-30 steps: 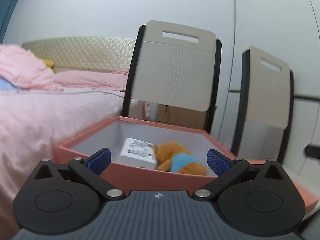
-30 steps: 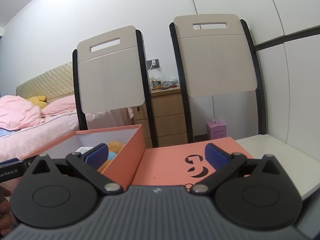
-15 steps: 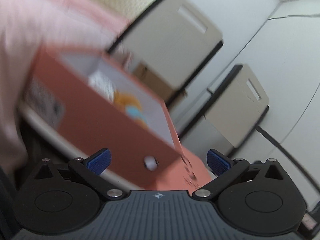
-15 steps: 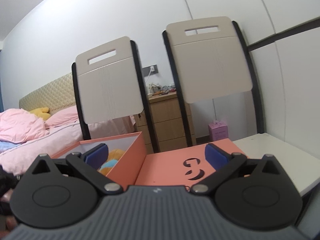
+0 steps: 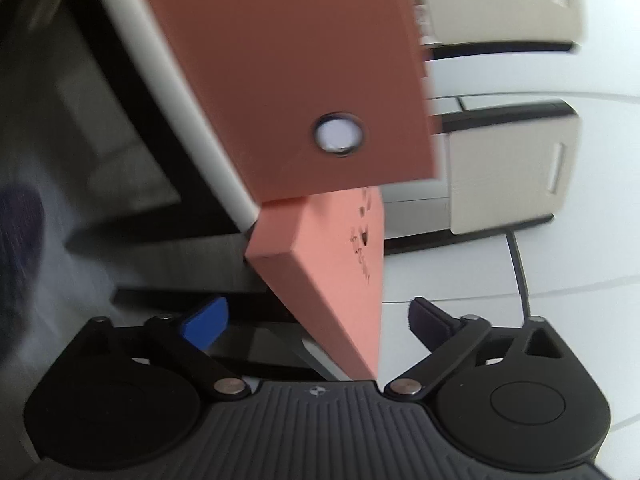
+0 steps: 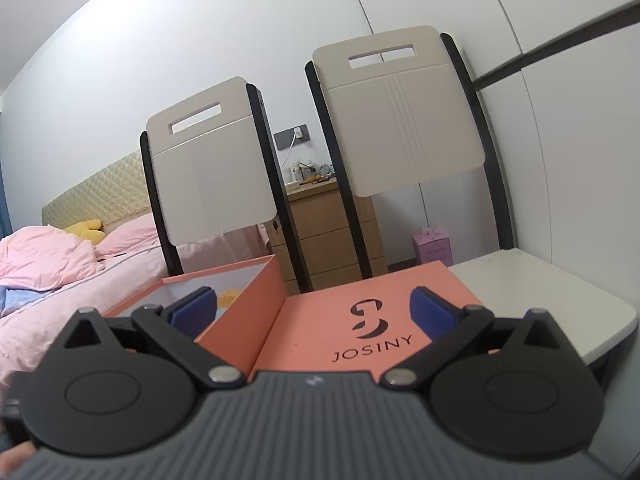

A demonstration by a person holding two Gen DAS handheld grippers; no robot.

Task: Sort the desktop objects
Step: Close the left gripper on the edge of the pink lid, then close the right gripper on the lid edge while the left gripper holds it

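While its jaws are closing, the left gripper [image 5: 316, 322] straddles the flat salmon-pink cardboard lid [image 5: 340, 280], pads not yet touching.
The lid lies at the white table's [image 6: 560, 292] near edge beside the open salmon-pink cardboard box [image 6: 244, 300]; the right gripper [image 6: 312, 308] hovers wide open, empty.

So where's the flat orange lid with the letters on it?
In the right wrist view the lid lies flat on the white table, right beside the open orange box, ahead of the right claw.
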